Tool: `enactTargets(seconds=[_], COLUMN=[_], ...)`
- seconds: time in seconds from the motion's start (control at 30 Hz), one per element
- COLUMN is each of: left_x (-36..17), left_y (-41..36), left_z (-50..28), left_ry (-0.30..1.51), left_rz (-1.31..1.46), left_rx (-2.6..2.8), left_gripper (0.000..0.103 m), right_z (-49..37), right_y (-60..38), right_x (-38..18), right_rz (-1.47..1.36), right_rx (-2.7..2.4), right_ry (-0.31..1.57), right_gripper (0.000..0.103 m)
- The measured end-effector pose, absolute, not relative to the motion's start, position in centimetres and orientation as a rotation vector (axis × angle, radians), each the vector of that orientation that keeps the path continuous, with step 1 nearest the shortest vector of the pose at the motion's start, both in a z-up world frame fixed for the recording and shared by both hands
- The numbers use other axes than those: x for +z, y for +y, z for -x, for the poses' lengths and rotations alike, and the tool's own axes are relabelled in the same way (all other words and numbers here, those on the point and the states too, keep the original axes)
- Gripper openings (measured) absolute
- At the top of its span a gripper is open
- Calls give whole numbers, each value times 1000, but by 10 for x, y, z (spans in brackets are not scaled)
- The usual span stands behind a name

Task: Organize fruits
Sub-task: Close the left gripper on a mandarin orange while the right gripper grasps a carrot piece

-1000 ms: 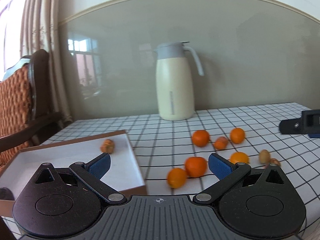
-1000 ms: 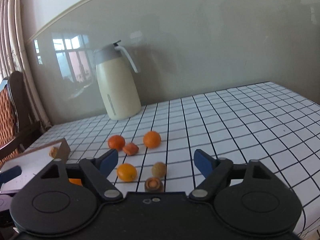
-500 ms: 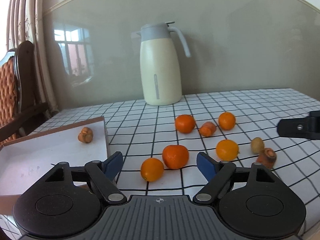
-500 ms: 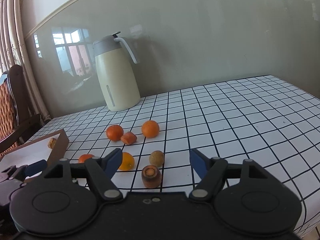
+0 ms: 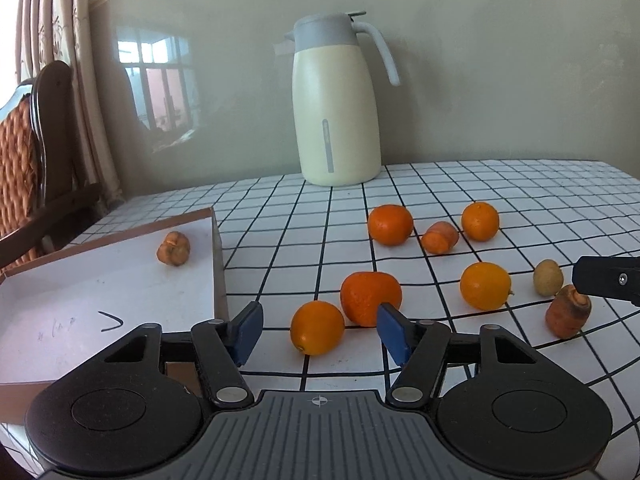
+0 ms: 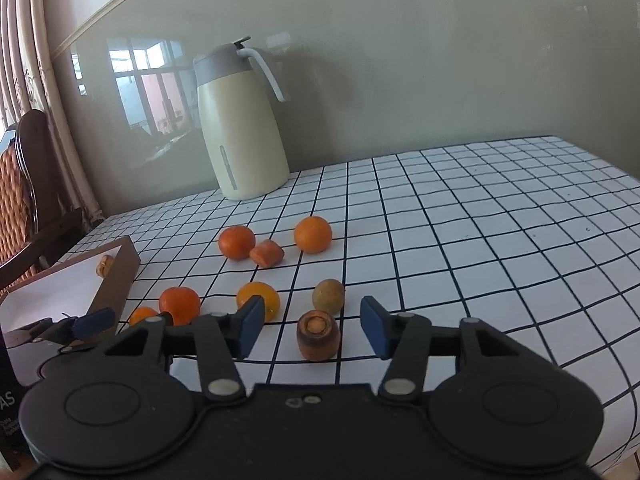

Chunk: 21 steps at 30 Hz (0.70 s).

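Left wrist view: left gripper [image 5: 318, 334], jaws just closing, half apart; small orange [image 5: 317, 328] lies between the pads, untouched. Larger orange [image 5: 370, 298] sits just behind. Shallow box [image 5: 120, 280] at left holds one brownish fruit [image 5: 173, 249].

Right wrist view: right gripper [image 6: 312, 330], jaws just closing, moderately apart, flanking the upright carrot stub [image 6: 318, 335] without contact. Cream jug [image 6: 240, 128] stands against the wall.

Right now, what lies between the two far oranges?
A carrot chunk lies between the left orange and right orange, clear in both wrist views.
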State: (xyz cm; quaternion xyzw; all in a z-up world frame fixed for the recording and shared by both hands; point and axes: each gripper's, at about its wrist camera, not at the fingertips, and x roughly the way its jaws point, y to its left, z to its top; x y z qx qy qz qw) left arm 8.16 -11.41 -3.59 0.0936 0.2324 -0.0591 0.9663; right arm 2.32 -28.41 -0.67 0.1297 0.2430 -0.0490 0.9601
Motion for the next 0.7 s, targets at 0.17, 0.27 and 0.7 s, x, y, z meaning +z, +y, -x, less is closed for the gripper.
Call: enactTargets(seconds=[0.17,0.27,0.7], left_x=[-39,-40,-42], left_y=[-117,-119,-121], left_z=[-83,-84,-86], left_ry=[467,462,513], left_rz=[-203,-211,-156], left_rx=[-110,-107,-50], left_gripper=[53,53,50], right_z=[-26,-27,-26], right_y=[-284,-284,-289], right_x=[-10,-12,-13], right_rz=[-267,-271,-288], right_rx=[-100,-103,-108], right_ry=[507,519,515], right_gripper=[38,38,38])
